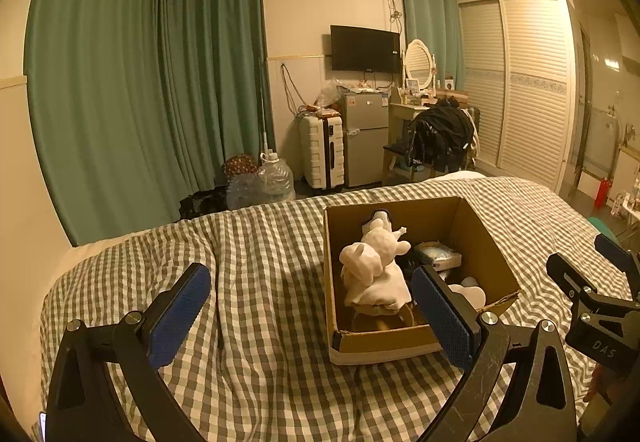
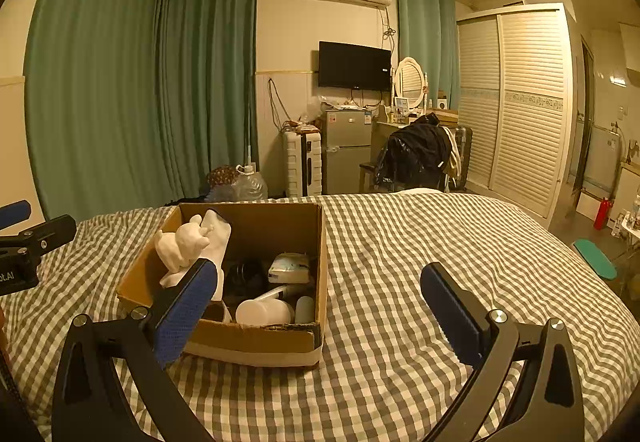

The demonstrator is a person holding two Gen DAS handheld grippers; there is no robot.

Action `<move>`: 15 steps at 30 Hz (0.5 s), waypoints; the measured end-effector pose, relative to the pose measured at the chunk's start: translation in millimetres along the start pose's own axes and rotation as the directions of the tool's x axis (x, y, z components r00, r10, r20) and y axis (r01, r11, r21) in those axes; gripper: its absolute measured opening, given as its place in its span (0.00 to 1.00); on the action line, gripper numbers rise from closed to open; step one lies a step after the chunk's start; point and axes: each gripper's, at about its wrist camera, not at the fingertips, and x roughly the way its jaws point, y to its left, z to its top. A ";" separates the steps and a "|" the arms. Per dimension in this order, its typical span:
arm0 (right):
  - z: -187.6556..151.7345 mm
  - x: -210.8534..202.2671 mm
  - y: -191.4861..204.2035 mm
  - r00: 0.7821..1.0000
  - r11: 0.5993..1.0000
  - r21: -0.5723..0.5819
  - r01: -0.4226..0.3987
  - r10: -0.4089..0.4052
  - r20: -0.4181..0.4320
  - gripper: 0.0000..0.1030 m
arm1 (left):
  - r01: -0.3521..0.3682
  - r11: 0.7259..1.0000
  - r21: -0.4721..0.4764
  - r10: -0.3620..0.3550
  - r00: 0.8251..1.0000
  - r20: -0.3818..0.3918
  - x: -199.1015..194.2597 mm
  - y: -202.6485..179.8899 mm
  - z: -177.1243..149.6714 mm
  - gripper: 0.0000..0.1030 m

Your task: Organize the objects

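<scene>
Checked bed (image 1: pixel 260 282) carries a full cardboard box (image 1: pixel 400 342); both grippers' fingers (image 1: pixel 180 316) (image 2: pixel 448 308) gape empty. Soft bedding may let it tip if nudged.

Green curtains (image 1: pixel 152 74) were hung at ten o'clock, a television (image 1: pixel 365 48) mounted at twelve, a louvred wardrobe (image 1: pixel 528 82) set at two.

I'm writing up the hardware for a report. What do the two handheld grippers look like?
Both look alike: the left gripper and right gripper have black, scuffed, curved arms with triangular cut-outs and silver bolt heads. Each finger carries a flat, rectangular, blue textured pad. Seen from the left wrist camera, the right gripper's black body bears white lettering, "DAS". No cables or sleeves clearly show.
</scene>
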 end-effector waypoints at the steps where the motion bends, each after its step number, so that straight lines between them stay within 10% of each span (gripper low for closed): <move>1: -0.3 0.6 0.3 1.000 1.000 0.000 0.001 -0.001 -0.002 0.99 | 0.000 1.000 0.001 0.000 1.000 -0.001 0.1 -0.2 -0.1 1.00; 15: -2.9 5.3 1.4 1.000 1.000 0.000 0.005 -0.005 -0.018 0.99 | -0.016 1.000 0.009 0.016 1.000 -0.013 4.2 0.2 -1.1 1.00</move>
